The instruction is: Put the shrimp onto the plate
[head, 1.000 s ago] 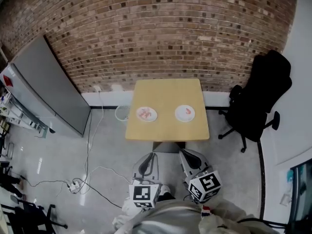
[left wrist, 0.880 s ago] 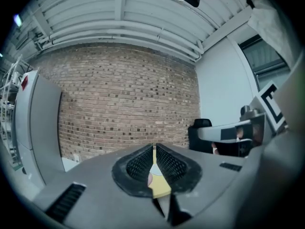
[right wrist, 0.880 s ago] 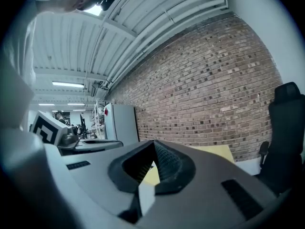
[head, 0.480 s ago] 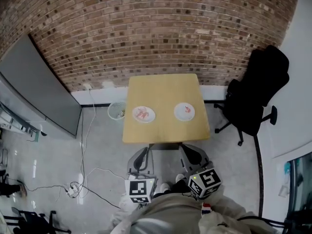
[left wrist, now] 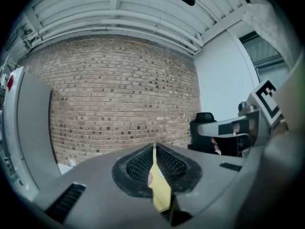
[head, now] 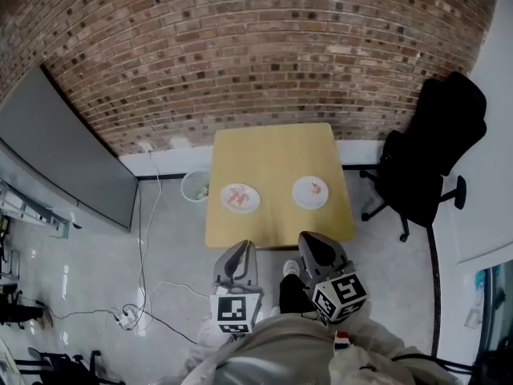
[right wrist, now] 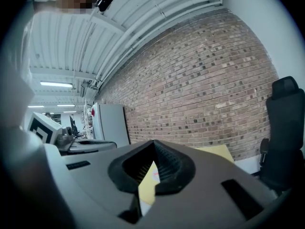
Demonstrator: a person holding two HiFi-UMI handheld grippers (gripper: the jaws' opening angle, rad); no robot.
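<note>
Grey left gripper (head: 238, 253) and right gripper (head: 311, 247) hang pinched shut, empty. Makes sense, since the pink shrimp pile (head: 236, 197) sits well ahead.

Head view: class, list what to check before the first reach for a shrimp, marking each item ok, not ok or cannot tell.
1. The table in view ahead: ok.
2. Some shrimp on the left plate, ready to pick: ok.
3. Bare room on the right plate: ok.
4. The left claw open: not ok, shut and empty.
5. The right claw open: not ok, shut and empty.
6. Both claws above the plates: not ok, back by the table's near edge.
</note>
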